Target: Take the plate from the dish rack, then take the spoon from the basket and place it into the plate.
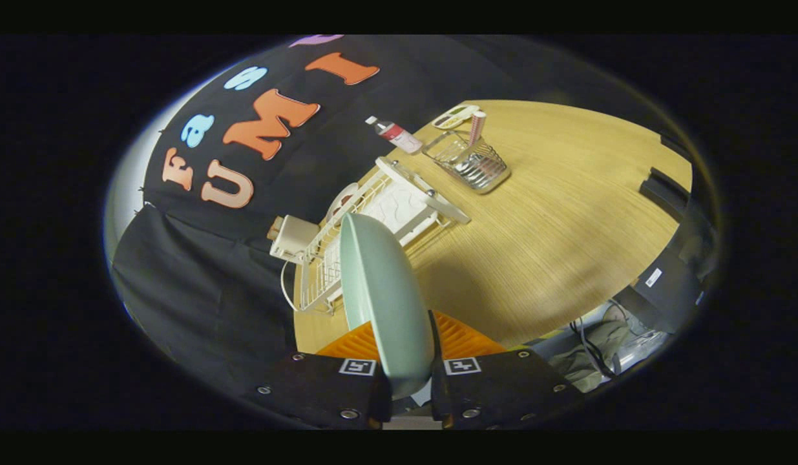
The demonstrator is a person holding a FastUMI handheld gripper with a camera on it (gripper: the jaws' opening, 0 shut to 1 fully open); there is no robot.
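While the tool (pixel 408 381) grips it edgewise, smooth round plate (pixel 382 290) gleams.

I see a pale wood-grain worktop (pixel 554 213) with a black cloth wall (pixel 198 290) hanging behind it. Past the worktop's near edge, cables (pixel 589 345) trail over the floor (pixel 621 336).

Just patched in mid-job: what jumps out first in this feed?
The pale green plate dominates, held on edge between the tool fingers, which are shut on it, lifted in front of the white dish rack. Beyond the rack on the wooden table sits a wire basket with cutlery, a small bottle beside it.
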